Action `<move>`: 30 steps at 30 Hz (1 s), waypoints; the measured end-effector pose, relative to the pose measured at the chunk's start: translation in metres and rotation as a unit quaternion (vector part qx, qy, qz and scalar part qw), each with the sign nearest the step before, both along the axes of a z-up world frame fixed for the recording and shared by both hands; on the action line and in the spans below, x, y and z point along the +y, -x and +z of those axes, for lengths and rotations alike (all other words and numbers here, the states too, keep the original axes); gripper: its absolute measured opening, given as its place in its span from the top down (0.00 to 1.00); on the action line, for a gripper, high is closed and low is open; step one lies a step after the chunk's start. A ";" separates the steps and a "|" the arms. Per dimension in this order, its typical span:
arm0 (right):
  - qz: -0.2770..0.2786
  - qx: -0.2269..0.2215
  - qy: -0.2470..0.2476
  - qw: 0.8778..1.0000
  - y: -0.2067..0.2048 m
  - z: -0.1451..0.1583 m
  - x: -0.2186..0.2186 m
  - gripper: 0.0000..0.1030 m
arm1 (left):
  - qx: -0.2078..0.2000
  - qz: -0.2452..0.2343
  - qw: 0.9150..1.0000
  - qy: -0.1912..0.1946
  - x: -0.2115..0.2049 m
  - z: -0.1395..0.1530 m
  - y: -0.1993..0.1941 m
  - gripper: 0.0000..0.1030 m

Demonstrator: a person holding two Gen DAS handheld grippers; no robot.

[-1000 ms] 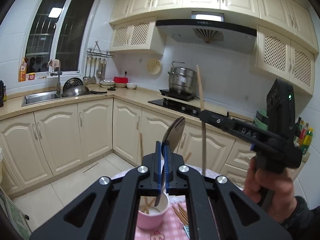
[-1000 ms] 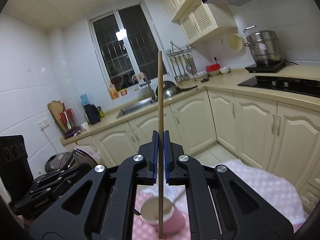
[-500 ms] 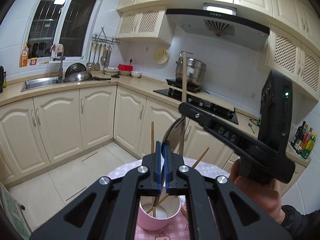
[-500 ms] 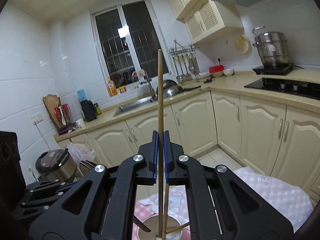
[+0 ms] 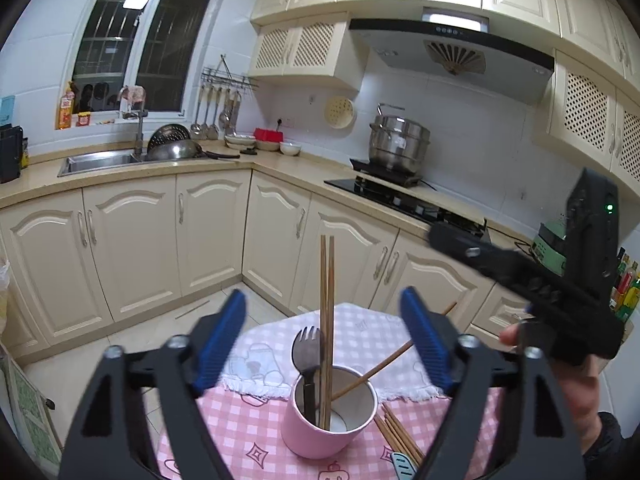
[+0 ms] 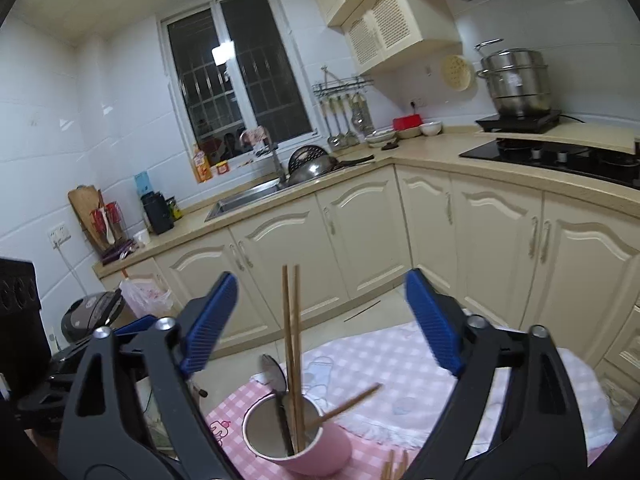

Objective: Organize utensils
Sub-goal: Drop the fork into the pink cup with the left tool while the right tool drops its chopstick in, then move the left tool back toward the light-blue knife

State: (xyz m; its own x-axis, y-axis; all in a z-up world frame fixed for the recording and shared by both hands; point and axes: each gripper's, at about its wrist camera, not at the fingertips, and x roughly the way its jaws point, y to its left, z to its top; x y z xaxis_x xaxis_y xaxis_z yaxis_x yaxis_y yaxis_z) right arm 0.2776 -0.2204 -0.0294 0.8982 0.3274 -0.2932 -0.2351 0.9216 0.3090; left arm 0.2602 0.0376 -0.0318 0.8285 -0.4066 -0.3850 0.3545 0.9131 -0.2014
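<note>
Both tongs, left tongs (image 5: 322, 336) and right tongs (image 6: 320, 320), opening, nothing between. Fork (image 5: 307, 354) and chopsticks (image 5: 327, 320) stand in pink cup (image 5: 320, 436). Loose chopsticks (image 5: 396, 434), possibly more, remain on counter (image 5: 240, 432).

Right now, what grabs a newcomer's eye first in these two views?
The pink cup on the checked tablecloth, front and centre, with two chopsticks upright, a dark spork beside them and one chopstick leaning right. The left gripper and right gripper frame it, jaws opening, gripping nothing. More chopsticks lie right of the cup.
</note>
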 end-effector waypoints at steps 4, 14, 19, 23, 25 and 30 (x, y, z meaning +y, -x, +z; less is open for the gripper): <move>-0.015 0.012 -0.002 1.000 0.011 0.007 -0.020 0.07 | -0.009 0.014 1.000 -0.003 -0.001 0.006 0.010 0.09; -0.033 0.073 0.018 0.997 0.031 0.005 -0.051 0.06 | -0.004 0.026 0.999 -0.026 -0.006 0.010 0.029 0.08; -0.040 0.109 0.028 0.993 0.041 -0.007 -0.061 0.06 | -0.002 0.025 0.999 -0.044 -0.011 0.005 0.041 0.08; -0.047 0.142 0.027 0.988 0.048 -0.022 -0.070 0.06 | 0.006 0.019 0.999 -0.050 -0.015 -0.001 0.049 0.08; -0.048 0.151 0.029 0.987 0.051 -0.028 -0.072 0.06 | 0.009 0.016 0.998 -0.054 -0.016 -0.005 0.053 0.08; -0.047 0.178 0.037 0.982 0.060 -0.043 -0.073 0.06 | 0.023 0.009 0.998 -0.065 -0.022 -0.016 0.063 0.08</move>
State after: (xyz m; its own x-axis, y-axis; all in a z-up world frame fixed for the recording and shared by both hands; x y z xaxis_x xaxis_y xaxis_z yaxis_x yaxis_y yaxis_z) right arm 0.2180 -0.2938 -0.0724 0.7594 0.2141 -0.6144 -0.0374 0.9571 0.2872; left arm 0.1968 0.0153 -0.0481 0.8156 -0.3350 -0.4718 0.3301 0.9390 -0.0960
